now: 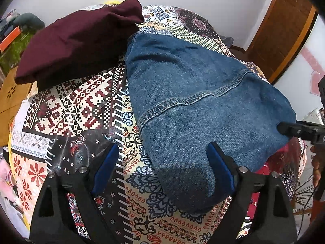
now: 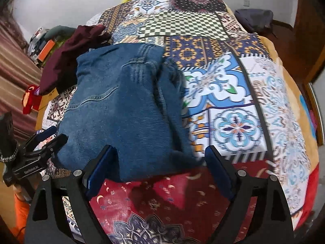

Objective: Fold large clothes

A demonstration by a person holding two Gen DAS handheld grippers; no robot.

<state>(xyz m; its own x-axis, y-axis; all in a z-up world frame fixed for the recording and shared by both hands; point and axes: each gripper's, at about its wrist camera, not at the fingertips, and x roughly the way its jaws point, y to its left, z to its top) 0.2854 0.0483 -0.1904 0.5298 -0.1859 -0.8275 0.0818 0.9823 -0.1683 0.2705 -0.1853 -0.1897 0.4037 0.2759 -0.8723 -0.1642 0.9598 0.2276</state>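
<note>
Jeans (image 1: 203, 109) lie folded in a thick blue bundle on the patchwork bedspread (image 1: 77, 105), their near end bunched toward the bed's edge. Left gripper (image 1: 162, 168) hangs over that near end with its blue-padded fingers spread wide, one finger against the denim's side but nothing pinched. Right gripper (image 2: 158, 172) hovers at the other near corner, fingers likewise spread and released, the denim's edge lying between them. Beyond the jeans, a maroon garment (image 1: 79, 38) sits folded, touching their far corner
</note>
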